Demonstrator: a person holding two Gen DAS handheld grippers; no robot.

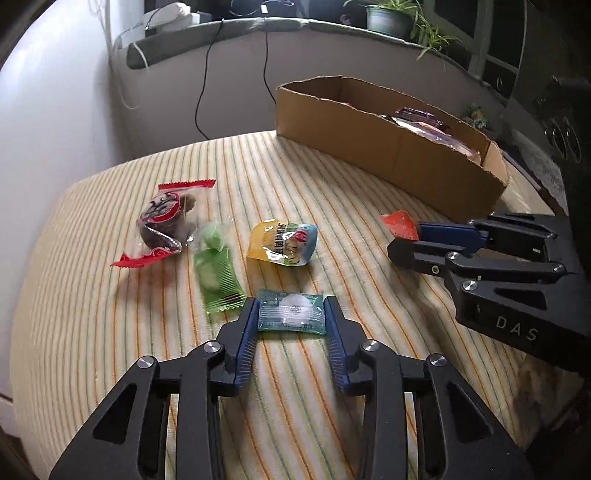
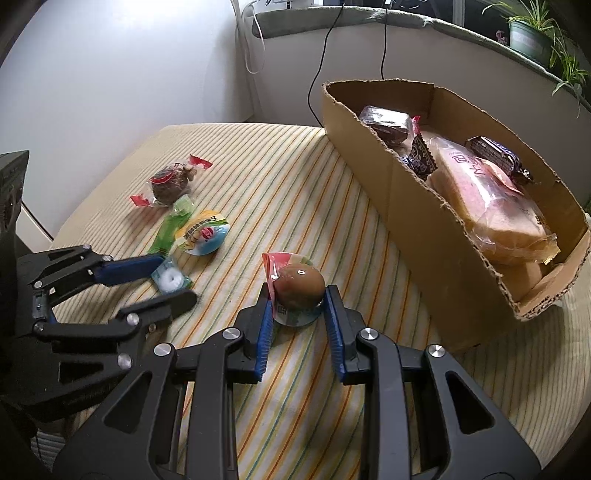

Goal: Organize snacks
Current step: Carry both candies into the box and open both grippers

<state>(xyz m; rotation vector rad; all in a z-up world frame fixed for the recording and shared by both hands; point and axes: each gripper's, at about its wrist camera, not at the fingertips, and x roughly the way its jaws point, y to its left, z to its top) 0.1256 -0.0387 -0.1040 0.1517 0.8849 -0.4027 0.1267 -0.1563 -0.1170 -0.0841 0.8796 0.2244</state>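
Observation:
My left gripper [image 1: 291,308] straddles a teal-wrapped white mint candy [image 1: 291,312] on the striped cloth; its pads touch the wrapper's two sides. It also shows in the right wrist view [image 2: 168,280]. My right gripper [image 2: 298,295] has its pads against a packaged brown egg [image 2: 299,286] with a red wrapper top. A cardboard box [image 2: 417,206] at the right holds bread [image 2: 484,199] and dark wrapped snacks. A red-ended brown pastry [image 1: 164,221], a green bar [image 1: 216,267] and a yellow jelly pouch [image 1: 282,243] lie loose.
The striped tablecloth [image 1: 295,177] covers a rounded table whose edge curves at left. Black cables [image 1: 201,85] hang on the wall behind. Potted plants [image 2: 532,33] stand on the ledge beyond the box.

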